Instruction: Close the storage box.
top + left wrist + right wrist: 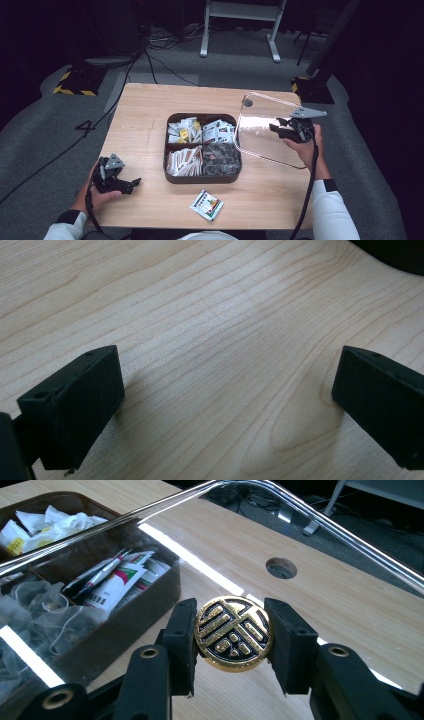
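A: Clear lid (265,131) hangs tilted beside the box (202,148), right gripper (233,635) clamped on its gold knob (233,633).
B: Keep it level, steady; left gripper (225,405) rests open on the table (210,315).

Clear glossy plastic lid (265,131) showing reflections; shiny gold metal knob (233,633); matt pale wood table (145,115); matt black gripper jaws.
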Available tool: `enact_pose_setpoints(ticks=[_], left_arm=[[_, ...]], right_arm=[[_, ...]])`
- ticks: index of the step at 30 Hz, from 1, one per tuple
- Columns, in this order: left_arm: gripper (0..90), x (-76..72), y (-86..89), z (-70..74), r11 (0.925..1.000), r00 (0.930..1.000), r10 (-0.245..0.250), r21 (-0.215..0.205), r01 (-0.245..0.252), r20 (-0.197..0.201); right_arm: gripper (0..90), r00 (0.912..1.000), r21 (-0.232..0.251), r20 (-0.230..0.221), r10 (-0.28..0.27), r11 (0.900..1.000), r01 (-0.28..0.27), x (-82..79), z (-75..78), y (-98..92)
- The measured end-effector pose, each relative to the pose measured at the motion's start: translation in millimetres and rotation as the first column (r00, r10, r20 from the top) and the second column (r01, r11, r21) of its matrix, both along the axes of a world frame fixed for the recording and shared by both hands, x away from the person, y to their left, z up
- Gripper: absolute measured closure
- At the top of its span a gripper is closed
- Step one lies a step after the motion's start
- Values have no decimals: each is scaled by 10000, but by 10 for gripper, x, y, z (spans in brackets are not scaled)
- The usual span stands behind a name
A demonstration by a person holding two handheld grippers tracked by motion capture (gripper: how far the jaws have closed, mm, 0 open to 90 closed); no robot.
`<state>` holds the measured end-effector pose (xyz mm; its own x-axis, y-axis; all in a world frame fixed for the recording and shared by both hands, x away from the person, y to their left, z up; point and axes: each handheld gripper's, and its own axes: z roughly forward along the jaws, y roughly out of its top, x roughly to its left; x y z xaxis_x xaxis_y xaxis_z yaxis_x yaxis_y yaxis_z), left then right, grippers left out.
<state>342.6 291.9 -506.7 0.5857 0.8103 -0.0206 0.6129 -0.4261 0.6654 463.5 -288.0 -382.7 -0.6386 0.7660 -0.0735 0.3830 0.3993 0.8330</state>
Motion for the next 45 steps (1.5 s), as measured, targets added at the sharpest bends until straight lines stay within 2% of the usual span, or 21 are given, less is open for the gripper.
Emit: enact_pose_setpoints(ticks=[11, 24, 32, 37, 45], left_arm=[[6, 0, 0, 0, 10000, 10000, 3, -1, -3, -6], [6, -1, -1, 0, 10000, 10000, 10, -9, -10, -3], [6, -1, 0, 0, 10000, 10000, 2, 0, -2, -6], [6, -1, 0, 0, 10000, 10000, 1, 2, -1, -7], [6, -1, 0, 0, 10000, 10000, 3, 2, -3, -7]], right_arm=[[589, 9992, 2, 52, 389, 9992, -389, 32, 46, 243], [589, 9955, -41, -50, 949, 9955, -949, 80, 35, 639], [589, 9904, -145, -158, 1374, 9904, -1377, 98, -8, 904], [589, 9862, -32, -231, 1640, 9864, -1641, 100, -50, 1049], [589, 9789, -248, -382, 2008, 9791, -2018, 89, -110, 1334]])
